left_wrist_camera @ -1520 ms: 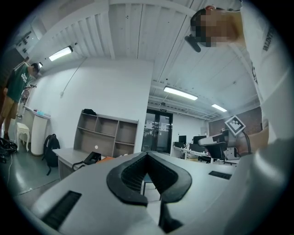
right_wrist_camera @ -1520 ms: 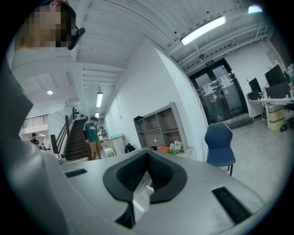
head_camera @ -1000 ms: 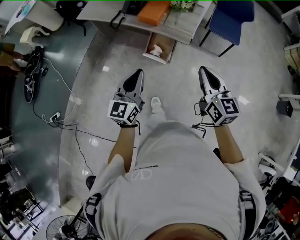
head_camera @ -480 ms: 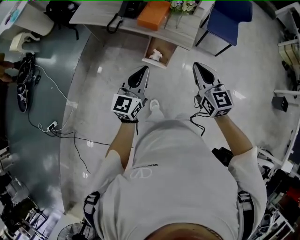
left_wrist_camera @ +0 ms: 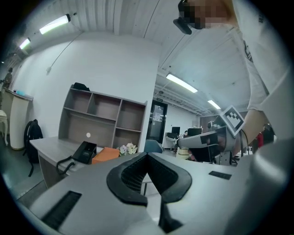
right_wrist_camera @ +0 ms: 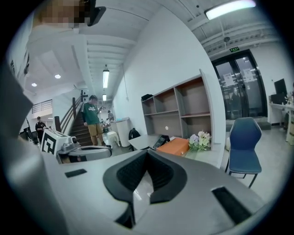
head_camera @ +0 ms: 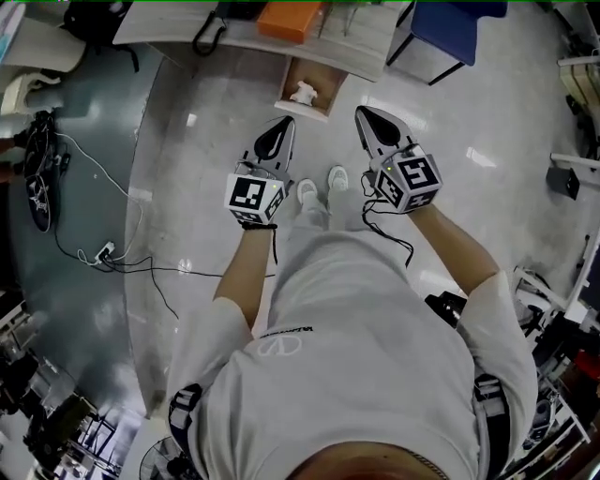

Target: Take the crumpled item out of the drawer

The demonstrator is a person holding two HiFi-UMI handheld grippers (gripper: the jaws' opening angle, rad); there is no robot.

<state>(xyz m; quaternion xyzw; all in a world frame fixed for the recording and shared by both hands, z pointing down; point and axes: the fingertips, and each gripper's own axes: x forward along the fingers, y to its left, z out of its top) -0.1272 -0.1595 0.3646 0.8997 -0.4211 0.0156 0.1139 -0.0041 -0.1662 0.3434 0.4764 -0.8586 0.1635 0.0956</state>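
So both grippers are coming up empty at this moment. The left gripper (head_camera: 280, 127) is showing its jaws pressed tight together in its own view, with nothing sitting between them. The right gripper (head_camera: 365, 113) is looking the same, tips meeting and nothing pinched.

From the head view, the person in the white shirt (head_camera: 356, 356) is holding both grippers out in front, side by side. Both are pointing toward the desk (head_camera: 370, 47) at the top of the picture. The drawer (head_camera: 328, 94) is hanging open below the desk edge. The white crumpled item (head_camera: 303, 92) is lying inside it, all by itself. Both grippers are hovering near the drawer without touching it. The left one is lining up with the drawer's front and the right one is sitting just off to its side.

On the desk, an orange box (head_camera: 291, 19) is sitting beside a black telephone (head_camera: 211, 33), with a bunch of flowers (left_wrist_camera: 126, 149) next to the box. A blue chair (head_camera: 459, 23) is standing off to the right of the desk. The shelf unit (left_wrist_camera: 103, 114) is standing against the wall behind the desk with its compartments open. A person in a green shirt (right_wrist_camera: 94, 120) is standing by the stairs, far off in the right gripper view. Black cables (head_camera: 122, 258) are trailing over the shiny floor (head_camera: 216, 141) on the left.
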